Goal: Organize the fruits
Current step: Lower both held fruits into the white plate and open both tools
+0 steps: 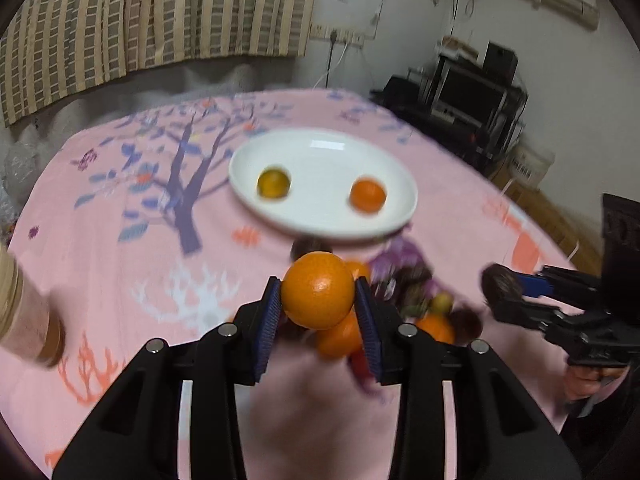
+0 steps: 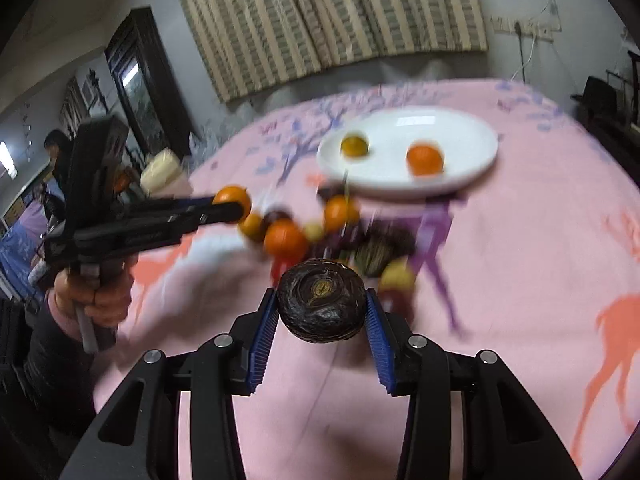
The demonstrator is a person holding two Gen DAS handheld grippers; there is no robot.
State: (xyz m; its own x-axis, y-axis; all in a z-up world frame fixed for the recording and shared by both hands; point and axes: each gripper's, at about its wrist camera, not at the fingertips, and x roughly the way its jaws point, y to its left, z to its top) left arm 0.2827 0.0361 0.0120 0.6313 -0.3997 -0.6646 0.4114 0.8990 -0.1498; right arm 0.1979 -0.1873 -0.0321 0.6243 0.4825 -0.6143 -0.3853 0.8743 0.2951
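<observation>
1. In my left wrist view, my left gripper [image 1: 318, 296] is squeezing a big orange [image 1: 318, 295] between its two blue pads [image 1: 270, 320]. The jaws are closed just as wide as that fruit.
2. The big orange is hanging in the air above a blurry fruit pile [image 1: 404, 300] that is lying on the pink worktop [image 1: 120, 208].
3. Past the pile, a white plate [image 1: 320, 152] is sitting on the worktop. A yellow-green fruit [image 1: 273, 184] is lying on the plate's left side and a small orange [image 1: 368, 196] is lying on its right side, well apart from each other.
4. At the right edge, my right gripper [image 1: 502, 288] is holding something dark and round.
5. In my right wrist view, my right gripper [image 2: 322, 306] is pinching a dark wrinkly fruit [image 2: 322, 306] between its blue pads [image 2: 264, 332]. The jaws are closed only as far as the fruit lets them.
6. The dark fruit is up in the air, just in front of the fruit pile [image 2: 340, 236].
7. The white plate [image 2: 452, 132] is sitting behind the pile with the yellow-green fruit [image 2: 354, 146] and the small orange [image 2: 425, 159] on it.
8. On the left, my hand [image 2: 100, 296] is gripping the handle of the left gripper [image 2: 232, 205], which is holding the big orange [image 2: 232, 199] over the left end of the pile.
</observation>
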